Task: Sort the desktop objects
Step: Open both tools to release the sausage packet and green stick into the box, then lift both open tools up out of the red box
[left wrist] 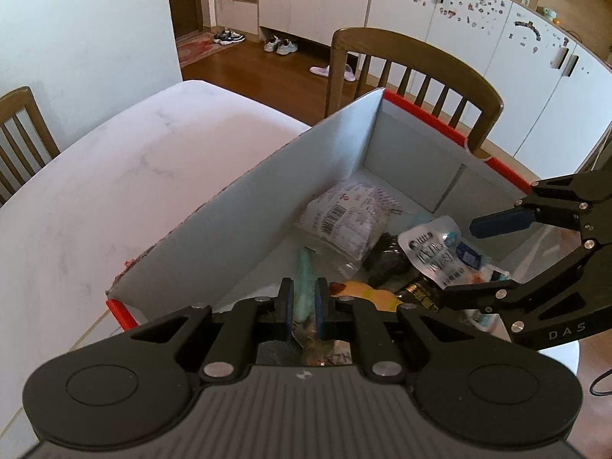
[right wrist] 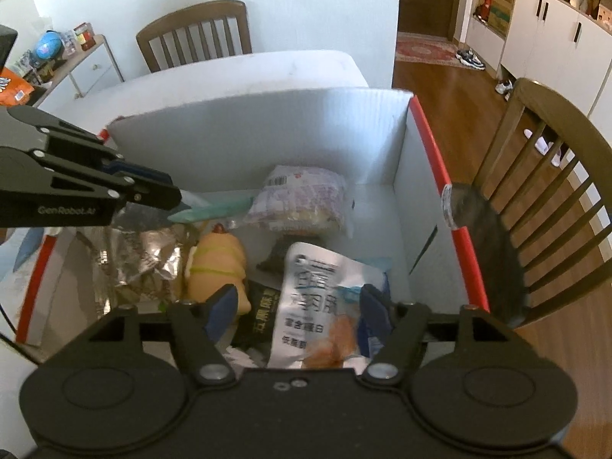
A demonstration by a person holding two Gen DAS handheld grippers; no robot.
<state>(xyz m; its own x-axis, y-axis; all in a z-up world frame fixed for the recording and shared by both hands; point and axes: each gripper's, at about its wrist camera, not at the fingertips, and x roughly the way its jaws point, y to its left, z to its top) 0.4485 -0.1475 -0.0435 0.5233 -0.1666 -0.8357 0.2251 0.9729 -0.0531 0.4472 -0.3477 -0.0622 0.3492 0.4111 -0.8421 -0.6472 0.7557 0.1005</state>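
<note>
A white box with red rims (left wrist: 290, 176) (right wrist: 267, 130) stands on the white table and holds several snack packs. My left gripper (left wrist: 304, 302) is shut on a teal packet (left wrist: 304, 267) over the box's near end; the packet also shows in the right wrist view (right wrist: 214, 206), sticking out of the left gripper (right wrist: 168, 193). My right gripper (right wrist: 294, 306) is open above a silver-white pouch (right wrist: 317, 294), not touching it; it also shows in the left wrist view (left wrist: 470, 256). A purple-white pack (right wrist: 298, 195) (left wrist: 344, 218) lies at the far end.
Inside the box there are also a yellow toy (right wrist: 218, 267), a foil bag (right wrist: 145, 252) and a dark pack (right wrist: 260, 313). A wooden chair (left wrist: 413, 76) (right wrist: 543, 199) stands just beyond the box. White table surface (left wrist: 114, 176) lies left of it.
</note>
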